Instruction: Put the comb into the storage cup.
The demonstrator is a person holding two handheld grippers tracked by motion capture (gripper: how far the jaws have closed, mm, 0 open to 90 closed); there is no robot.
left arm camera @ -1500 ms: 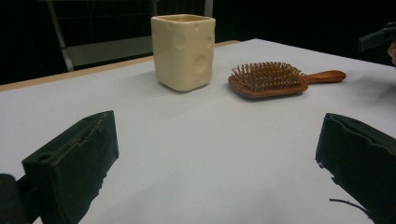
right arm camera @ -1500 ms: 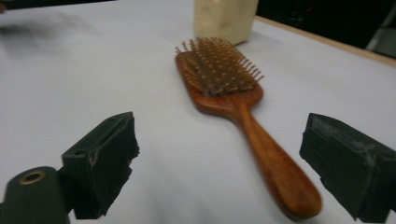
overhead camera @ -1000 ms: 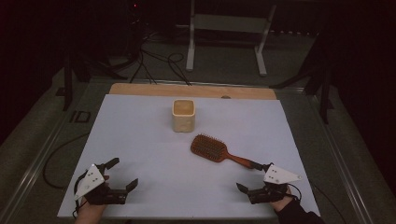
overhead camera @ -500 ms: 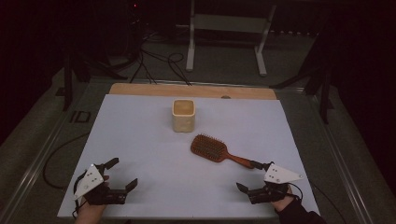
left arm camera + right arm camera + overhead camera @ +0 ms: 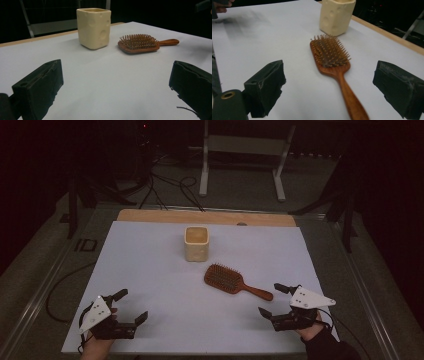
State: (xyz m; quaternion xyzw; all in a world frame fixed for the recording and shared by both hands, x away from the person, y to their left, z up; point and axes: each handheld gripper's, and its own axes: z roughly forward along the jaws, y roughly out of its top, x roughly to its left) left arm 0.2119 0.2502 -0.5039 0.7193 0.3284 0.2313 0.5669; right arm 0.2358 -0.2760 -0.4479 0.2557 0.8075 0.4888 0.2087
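Observation:
A cream square cup (image 5: 196,243) with round dimples stands upright on the white sheet, a little behind centre. To its front right lies a wooden hairbrush (image 5: 235,282), bristles up, with its handle pointing toward my right gripper (image 5: 270,298). That gripper is open, with the handle end just ahead of its jaws. In the right gripper view the brush (image 5: 329,53) runs up between the wide jaws, with the cup (image 5: 335,16) behind it. My left gripper (image 5: 132,305) rests open at the front left, holding nothing. In the left gripper view the cup (image 5: 93,27) and brush (image 5: 140,43) are far ahead.
The white sheet (image 5: 150,260) covers the table, leaving a wooden strip (image 5: 205,217) bare at the far edge. Behind the table, black cables (image 5: 170,190) and a metal stand (image 5: 240,165) are on the floor. A hand (image 5: 220,7) is at the top left of the right gripper view.
My right gripper has crept slightly forward beside the brush handle. The left gripper, cup and brush have stayed put.

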